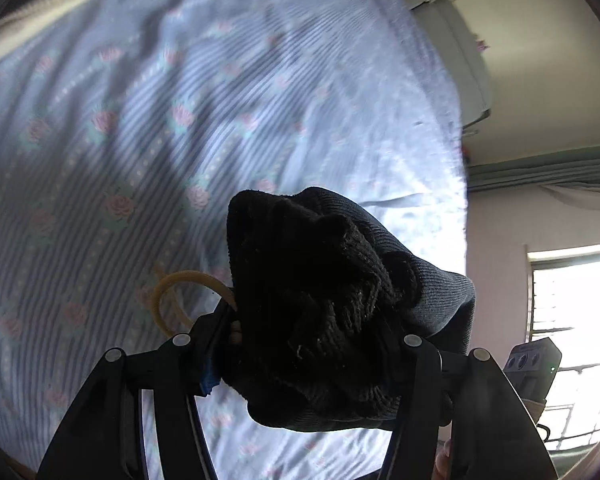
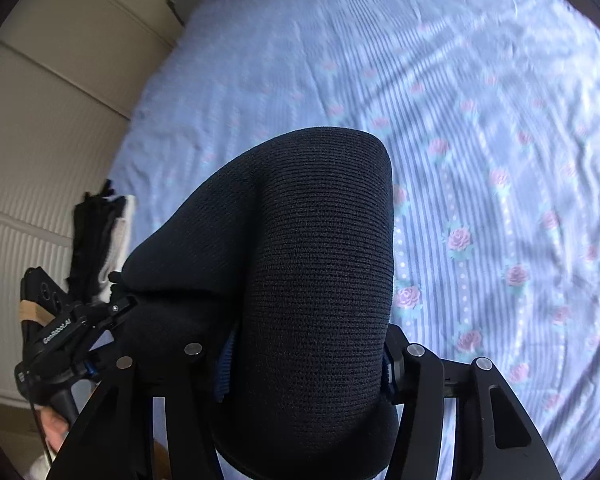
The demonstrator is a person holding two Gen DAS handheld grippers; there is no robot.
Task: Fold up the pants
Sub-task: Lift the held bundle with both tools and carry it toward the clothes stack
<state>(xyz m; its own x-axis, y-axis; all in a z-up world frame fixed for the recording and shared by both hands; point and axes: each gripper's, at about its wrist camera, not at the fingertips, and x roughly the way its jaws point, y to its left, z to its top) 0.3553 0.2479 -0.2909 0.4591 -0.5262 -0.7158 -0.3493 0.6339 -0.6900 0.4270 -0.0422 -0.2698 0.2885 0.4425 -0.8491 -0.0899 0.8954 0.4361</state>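
Pants [image 2: 316, 280] bunched, pinched in left claw [image 1: 312, 344] and right claw [image 2: 304, 356], raised above bed [image 2: 480, 120]; folding apparently not yet begun.

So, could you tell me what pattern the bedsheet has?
Pale blue stripes with pink roses on the bedsheet, clearest in the right wrist view.

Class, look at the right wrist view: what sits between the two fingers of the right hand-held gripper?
A thick bunch of the dark knit pants fills the gap of the right hand-held gripper, above the striped floral bedsheet.
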